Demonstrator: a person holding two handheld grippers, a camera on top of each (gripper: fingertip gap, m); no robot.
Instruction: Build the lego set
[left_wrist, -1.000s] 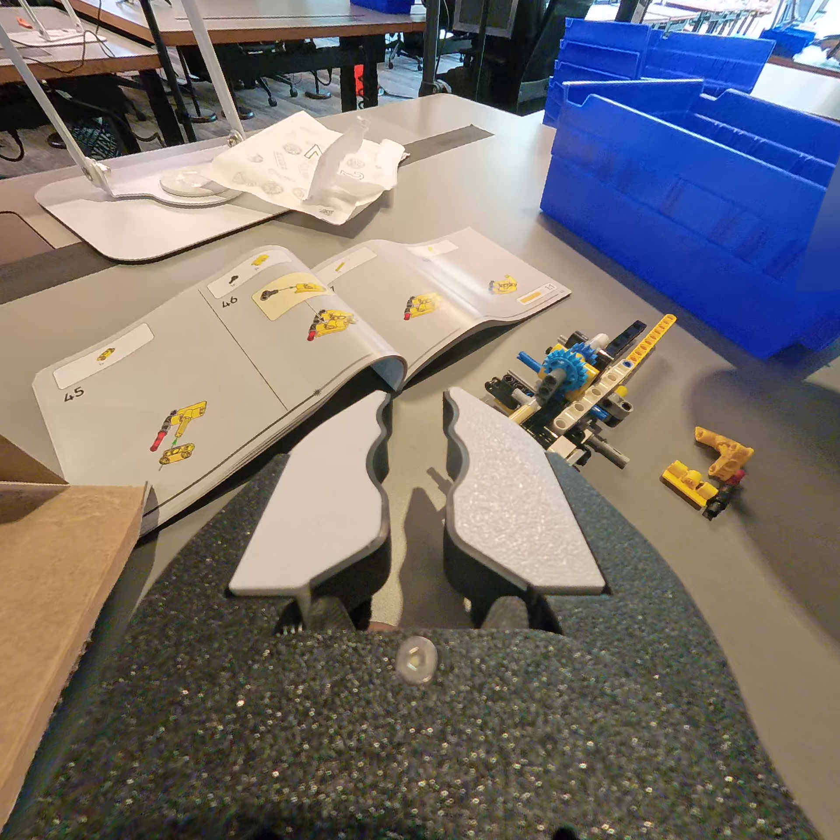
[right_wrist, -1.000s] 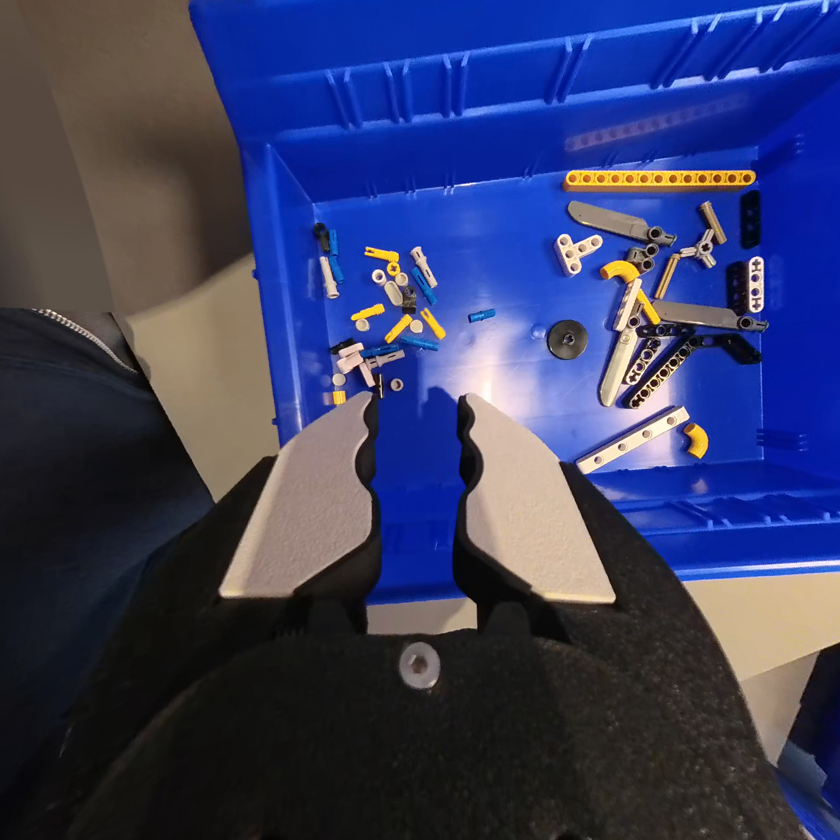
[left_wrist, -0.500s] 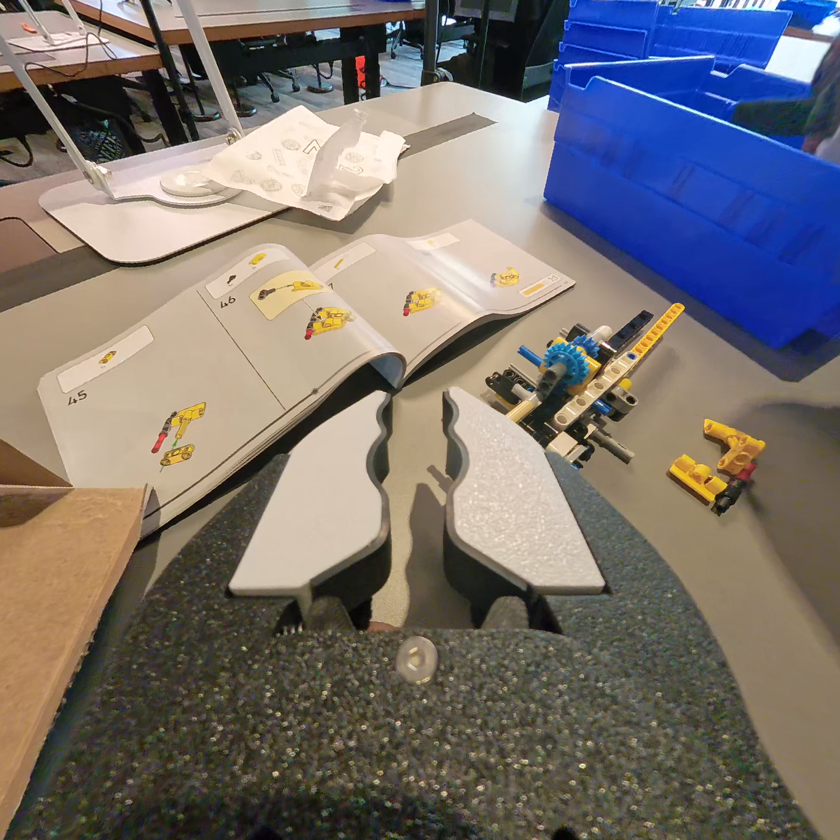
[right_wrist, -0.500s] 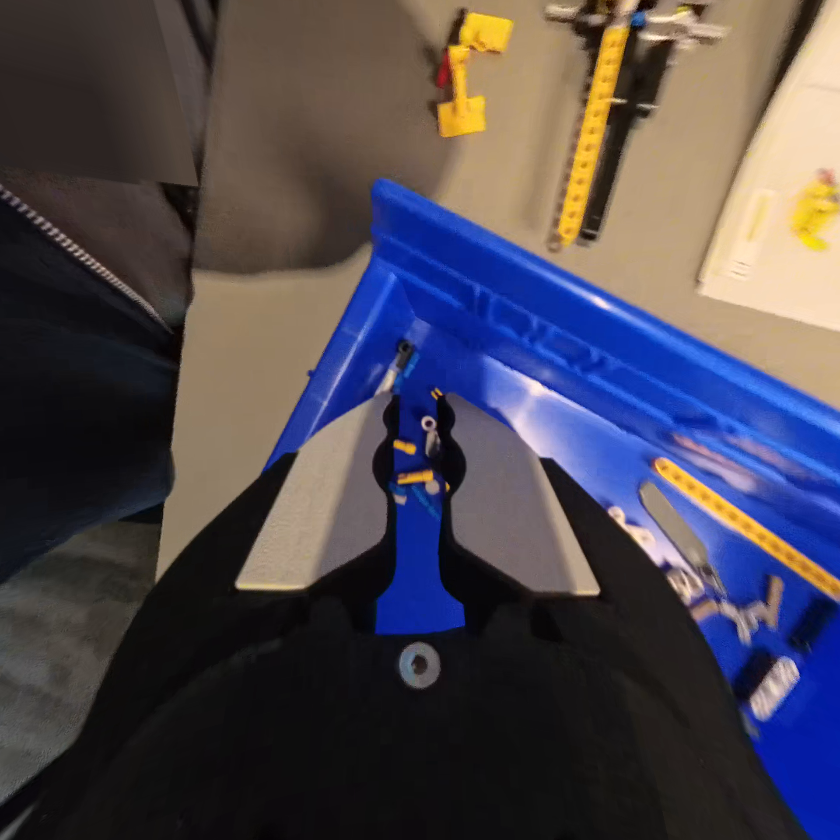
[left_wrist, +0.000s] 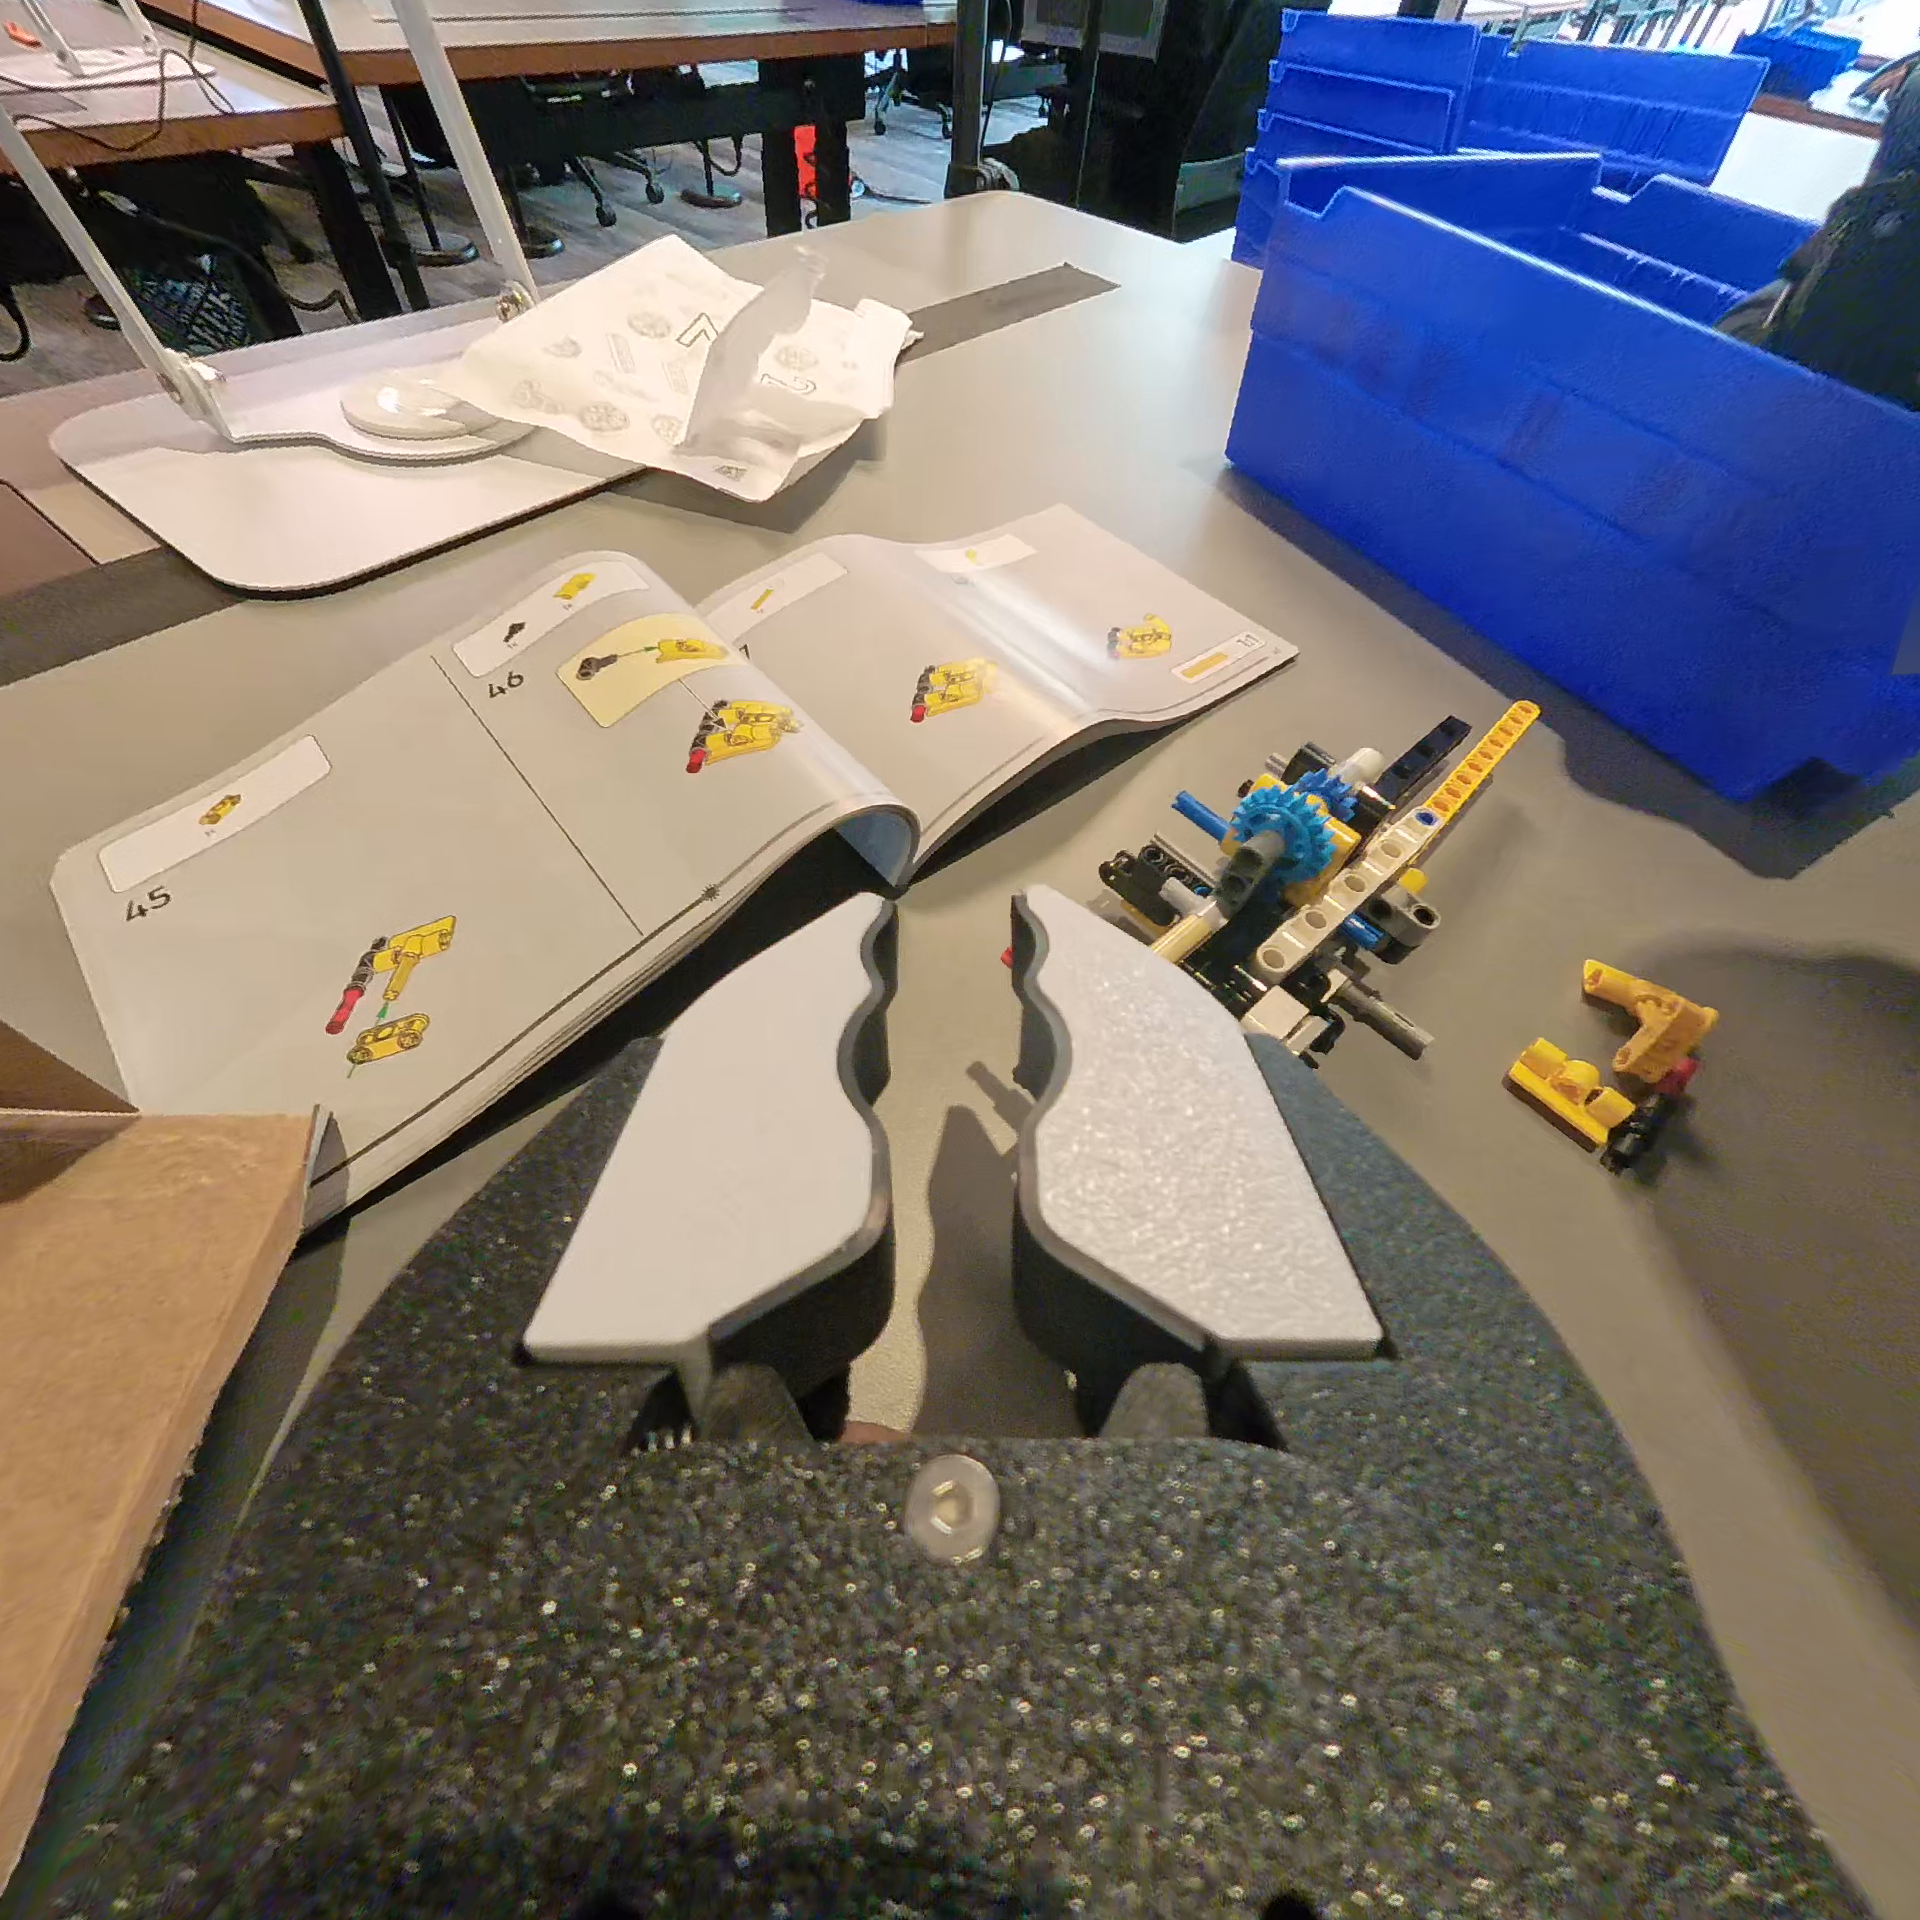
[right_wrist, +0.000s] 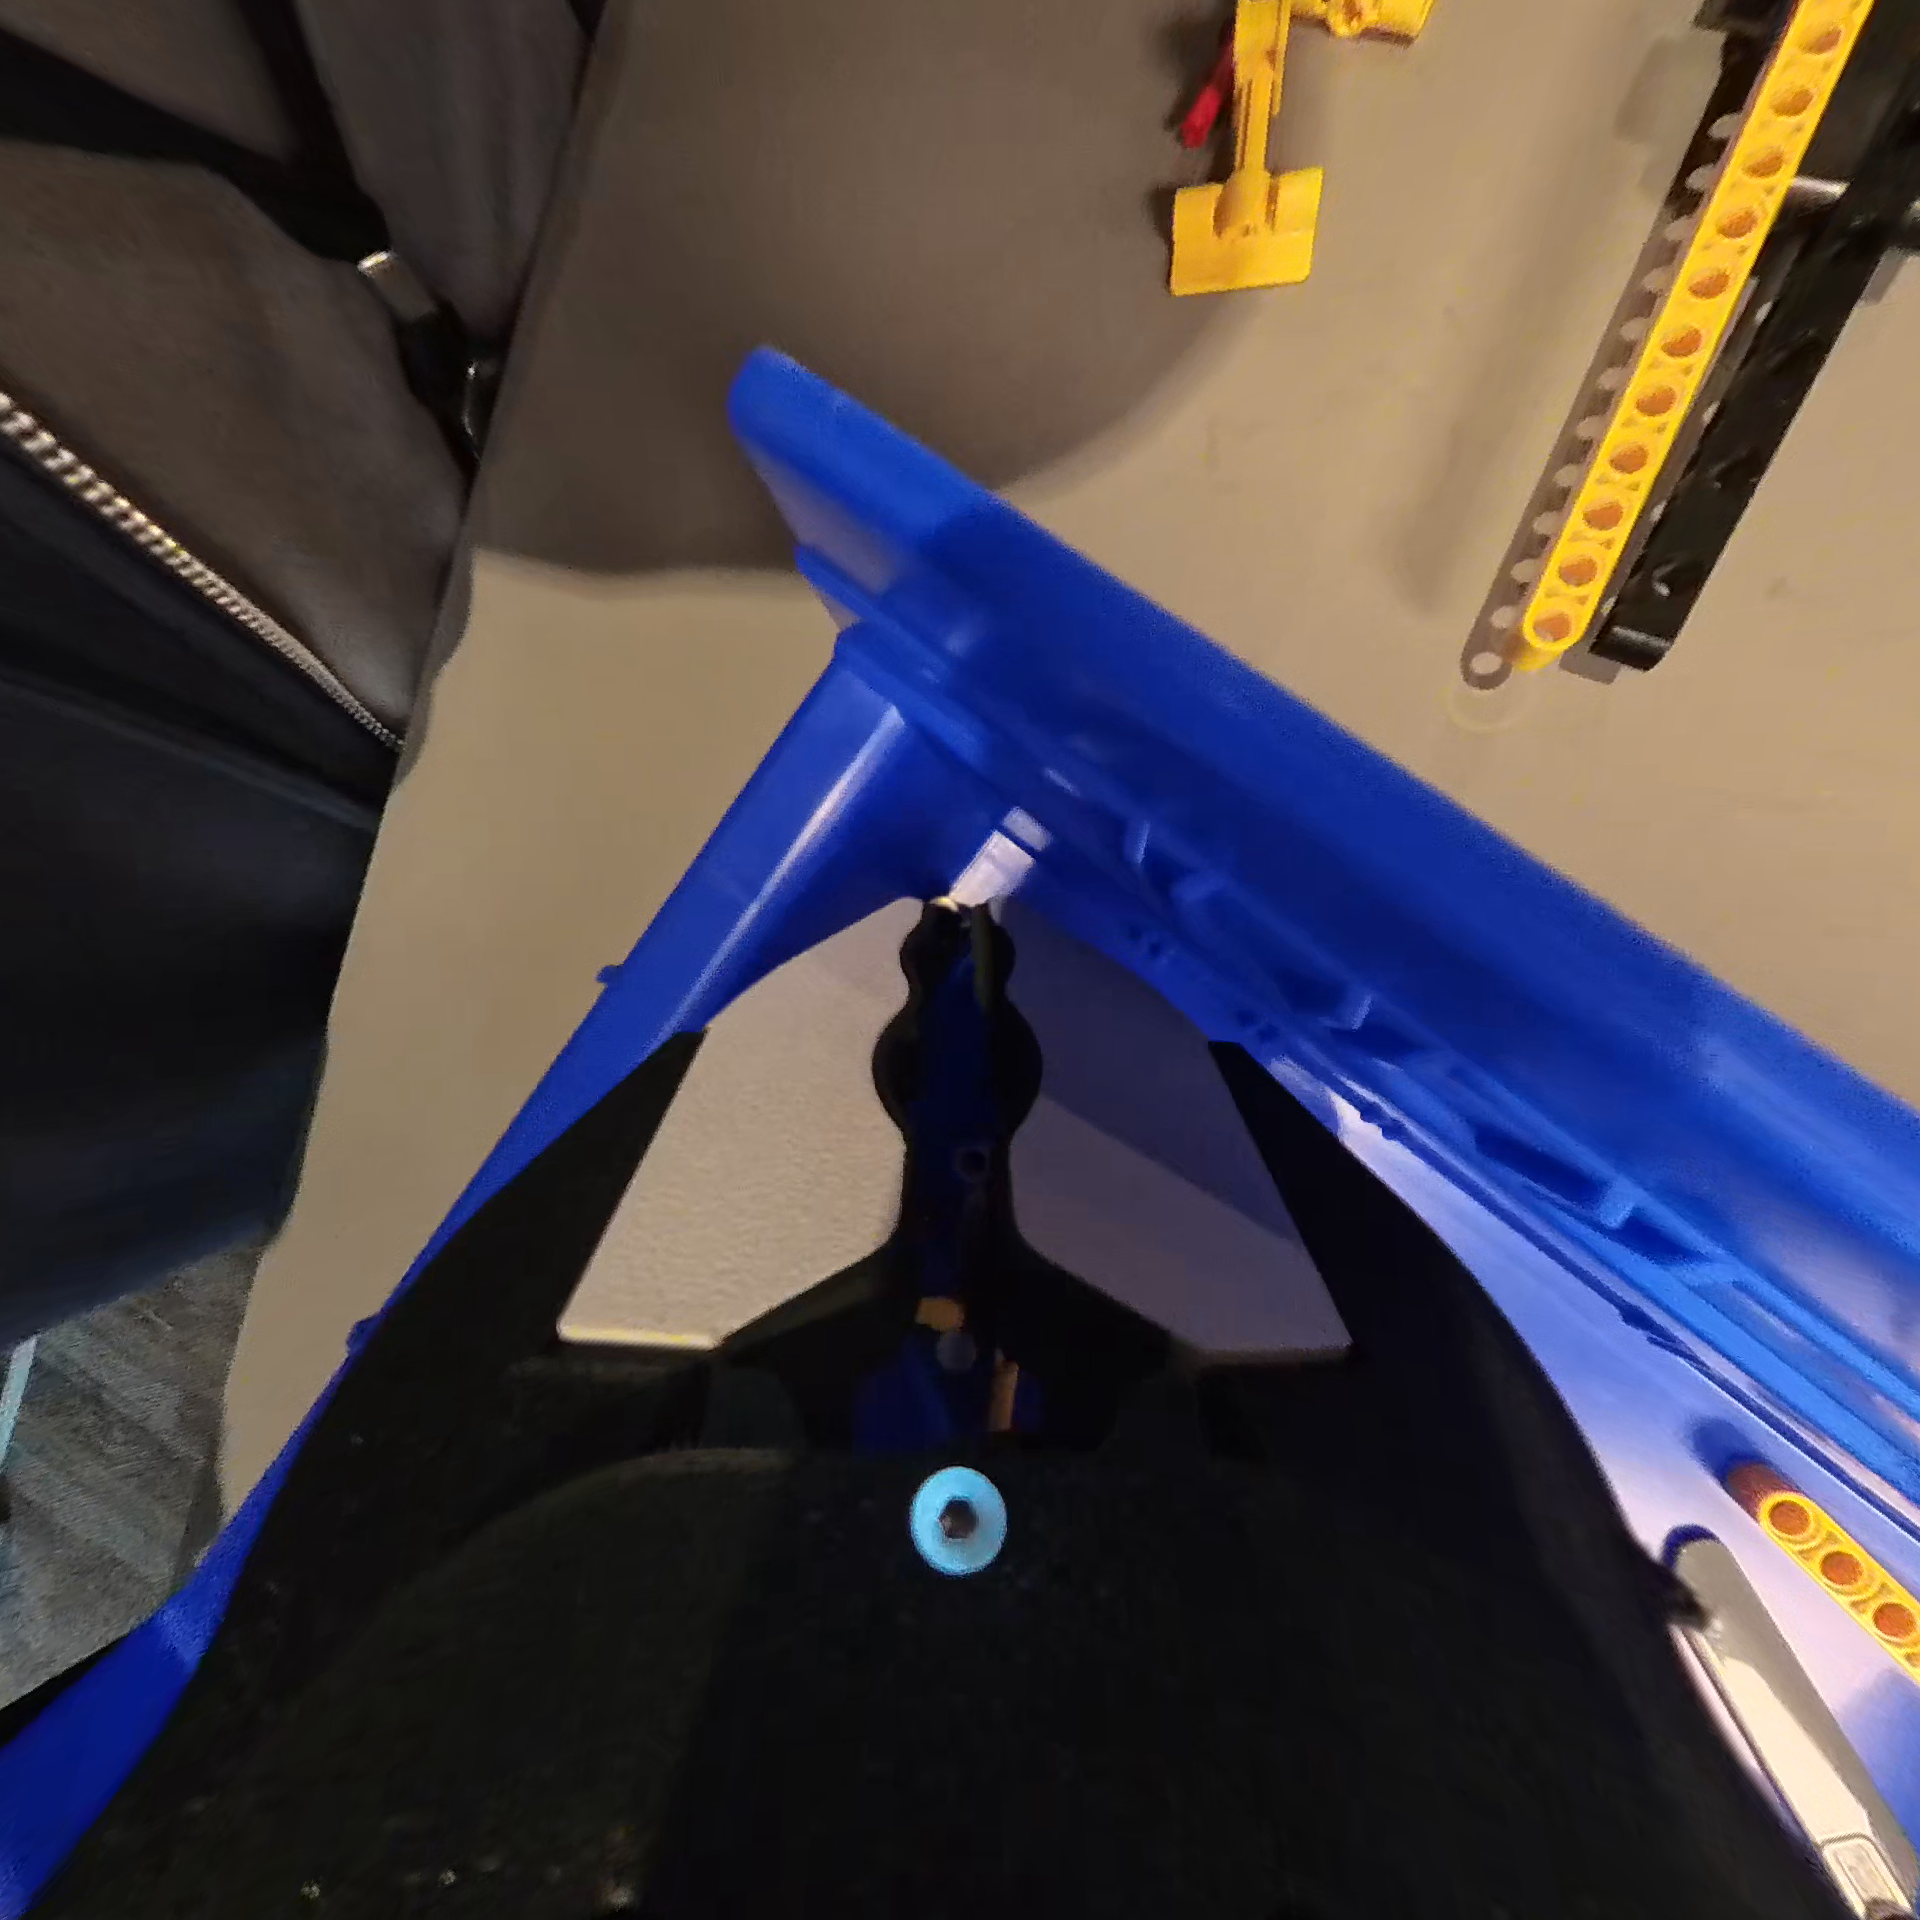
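Observation:
The part-built lego model (left_wrist: 1309, 883), with a blue gear and a long yellow beam, lies on the grey table to the right of my left gripper (left_wrist: 954, 920). That gripper is open and empty, low over the table. A small yellow sub-assembly (left_wrist: 1610, 1049) lies right of the model. The open instruction booklet (left_wrist: 520, 831) lies ahead on the left. My right gripper (right_wrist: 956, 920) is down in the near-left corner of the blue parts bin (right_wrist: 1247, 748). Its jaws are closed on a small pale pin (right_wrist: 951, 906) at the tips. The model's beam (right_wrist: 1683, 343) and the sub-assembly (right_wrist: 1247, 208) lie beyond the bin.
A cardboard box (left_wrist: 104, 1351) is at the near left. A white lamp base (left_wrist: 260, 488) and a crumpled paper bag (left_wrist: 707, 364) lie behind the booklet. More blue bins (left_wrist: 1558, 468) stand at the right. A person's dark clothing (right_wrist: 156, 727) is left of the bin. Some 30 centimetres of space lies between my two pairs of fingers.
My right gripper turned, dropped into the bin's corner and closed from wide open onto a small pin. My left gripper has barely moved.

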